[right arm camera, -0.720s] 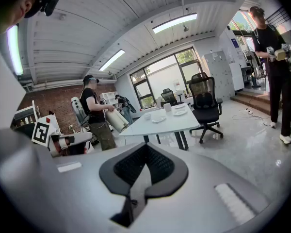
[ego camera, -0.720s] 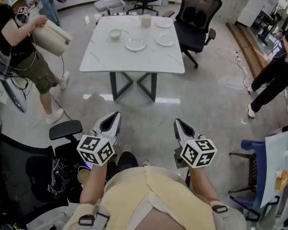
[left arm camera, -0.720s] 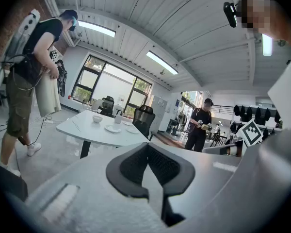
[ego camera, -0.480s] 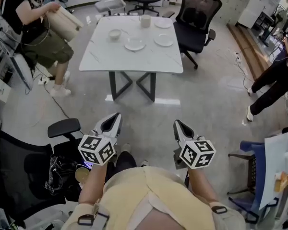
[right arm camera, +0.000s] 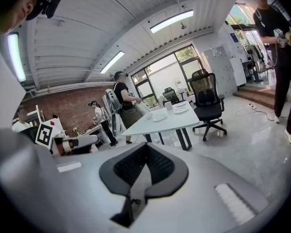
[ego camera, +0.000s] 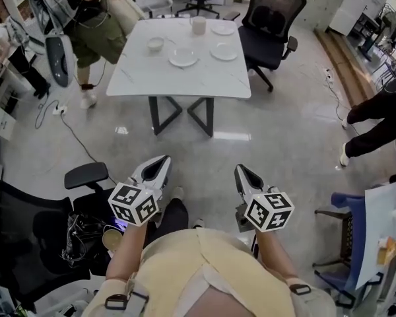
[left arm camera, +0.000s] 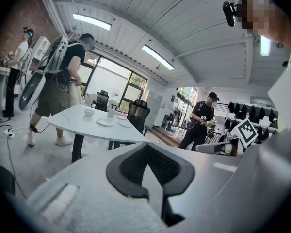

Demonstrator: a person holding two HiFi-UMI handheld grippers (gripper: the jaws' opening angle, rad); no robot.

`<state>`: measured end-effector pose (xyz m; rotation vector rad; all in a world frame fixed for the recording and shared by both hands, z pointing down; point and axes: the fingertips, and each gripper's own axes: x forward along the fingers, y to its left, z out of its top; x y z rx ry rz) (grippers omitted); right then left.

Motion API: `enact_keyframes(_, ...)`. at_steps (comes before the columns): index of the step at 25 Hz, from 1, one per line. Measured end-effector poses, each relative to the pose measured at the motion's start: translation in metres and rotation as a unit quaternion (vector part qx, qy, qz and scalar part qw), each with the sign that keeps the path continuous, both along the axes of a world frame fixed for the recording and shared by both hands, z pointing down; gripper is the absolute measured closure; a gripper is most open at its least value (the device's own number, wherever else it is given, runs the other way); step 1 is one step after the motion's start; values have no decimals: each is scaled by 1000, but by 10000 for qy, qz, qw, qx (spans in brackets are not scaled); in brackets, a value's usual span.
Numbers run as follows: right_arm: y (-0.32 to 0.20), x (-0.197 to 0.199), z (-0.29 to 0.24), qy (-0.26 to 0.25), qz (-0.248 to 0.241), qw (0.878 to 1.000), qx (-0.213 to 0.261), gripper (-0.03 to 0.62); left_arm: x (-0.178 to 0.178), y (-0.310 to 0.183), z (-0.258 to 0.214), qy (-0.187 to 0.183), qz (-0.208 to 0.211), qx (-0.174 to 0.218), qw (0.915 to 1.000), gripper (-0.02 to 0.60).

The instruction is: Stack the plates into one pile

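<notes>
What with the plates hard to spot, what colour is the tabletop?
White tabletop; head view shows it best.

1. My left gripper [ego camera: 160,166] and right gripper [ego camera: 240,172]: pale grey shells, black ribbed pads.
2. Each has a white cube [ego camera: 132,204] printed with black square markers.
3. I'm wearing a pale yellow top [ego camera: 198,269], with dark straps [ego camera: 116,302] at both wrists.

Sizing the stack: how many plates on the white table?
3. Centre plate, right plate beside it, far plate next to the mug. Any plate stacked under another can't be told from here.
</notes>
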<state>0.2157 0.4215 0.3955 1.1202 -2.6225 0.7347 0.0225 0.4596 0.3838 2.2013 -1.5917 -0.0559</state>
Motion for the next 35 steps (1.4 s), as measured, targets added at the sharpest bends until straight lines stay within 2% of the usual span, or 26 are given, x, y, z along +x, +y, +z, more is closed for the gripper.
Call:
enact_keyframes(5,-6,-23,6,8,-387,9992,-46,589,-17,-23,13,-25,-40,-119,9999,588)
enact_keyframes(12,-47,-65,15,201,-548,9982,-117,575,-51,-78,7,-228,-51,109,9997,588)
enact_keyframes(15,-70,-85,18,204,-531,9982,-184,557,-69,-99,8,-361,27,83,9993,588)
enact_keyframes(21,-109,-126,22,178,-566,9978,-297,514,-110,-133,10,-183,137,67,9997,586)
enact_keyframes(30,-159,-194,21,127,-824,9956,-426,465,-166,-169,20,-197,145,-16,9997,586)
enact_keyframes(35,-191,-220,21,95,-697,9968,-367,465,-191,-183,29,-267,113,-113,9995,586)
